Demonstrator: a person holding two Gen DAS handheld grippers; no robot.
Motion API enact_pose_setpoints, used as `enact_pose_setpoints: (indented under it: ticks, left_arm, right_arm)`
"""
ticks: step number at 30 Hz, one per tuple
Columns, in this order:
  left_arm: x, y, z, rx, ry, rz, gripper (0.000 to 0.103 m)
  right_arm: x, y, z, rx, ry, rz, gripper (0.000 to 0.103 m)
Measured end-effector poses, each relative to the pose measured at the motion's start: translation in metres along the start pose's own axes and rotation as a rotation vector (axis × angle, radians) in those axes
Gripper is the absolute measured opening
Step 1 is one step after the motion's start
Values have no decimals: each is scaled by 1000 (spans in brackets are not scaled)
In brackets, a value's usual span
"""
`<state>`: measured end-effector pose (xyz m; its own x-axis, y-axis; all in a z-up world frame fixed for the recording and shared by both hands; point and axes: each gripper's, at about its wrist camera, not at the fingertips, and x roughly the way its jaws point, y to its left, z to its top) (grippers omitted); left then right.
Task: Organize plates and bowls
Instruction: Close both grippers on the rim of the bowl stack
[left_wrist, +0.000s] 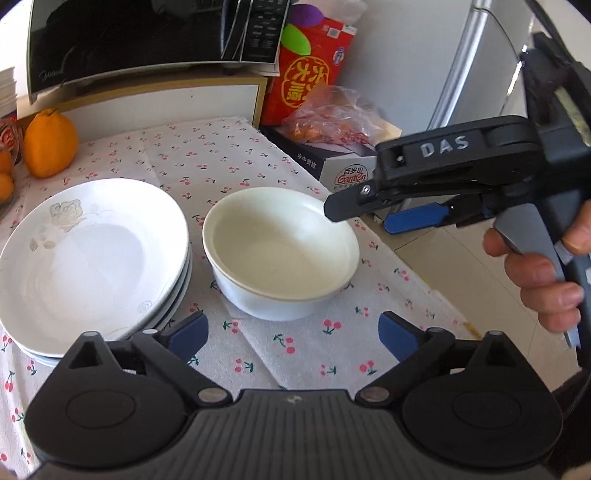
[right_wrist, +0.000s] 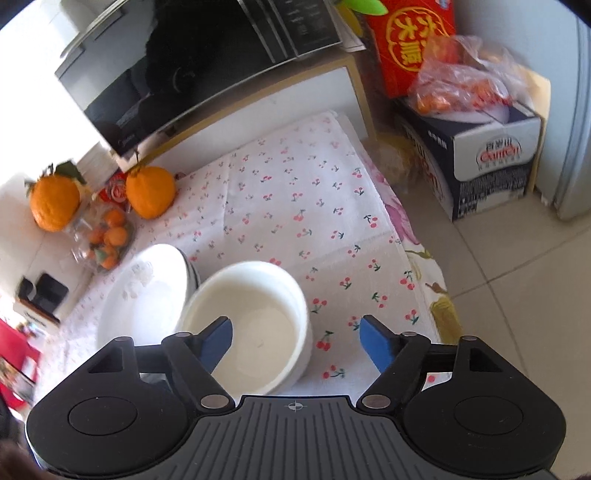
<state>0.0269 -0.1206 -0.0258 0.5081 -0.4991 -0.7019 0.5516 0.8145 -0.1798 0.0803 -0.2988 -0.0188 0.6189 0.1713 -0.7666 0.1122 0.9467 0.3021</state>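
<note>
A white bowl (left_wrist: 280, 251) stands upright on the cherry-print cloth (left_wrist: 207, 155), just right of a stack of white plates (left_wrist: 92, 258) with a faint flower pattern. My left gripper (left_wrist: 291, 334) is open, its blue pads a little short of the bowl's near side, nothing between them. My right gripper (left_wrist: 360, 218) reaches in from the right, open, over the bowl's far right rim. In the right wrist view the right gripper (right_wrist: 295, 336) straddles the wall of the bowl (right_wrist: 255, 325): one pad over the inside, one outside, neither pressing. The plates (right_wrist: 147, 299) lie to its left.
A black microwave (left_wrist: 147, 37) sits on a shelf at the back. Large oranges (left_wrist: 50, 144) stand at the back left. A red box (left_wrist: 306, 74), a bag of fruit (left_wrist: 332, 118) and a water carton (left_wrist: 343, 170) crowd the right, beyond the table's edge above the tiled floor (left_wrist: 461, 266).
</note>
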Motion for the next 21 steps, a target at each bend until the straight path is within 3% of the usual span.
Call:
enact_pose_setpoints:
  ticks: [8,21]
  left_arm:
    - [17,-5,1,44,29,24,100]
    - [28,2,2,50,11,1,100]
  right_arm:
    - [21,-6,-11,-63,32,-5,77]
    - [41,-4,-3,-23,68,53,77]
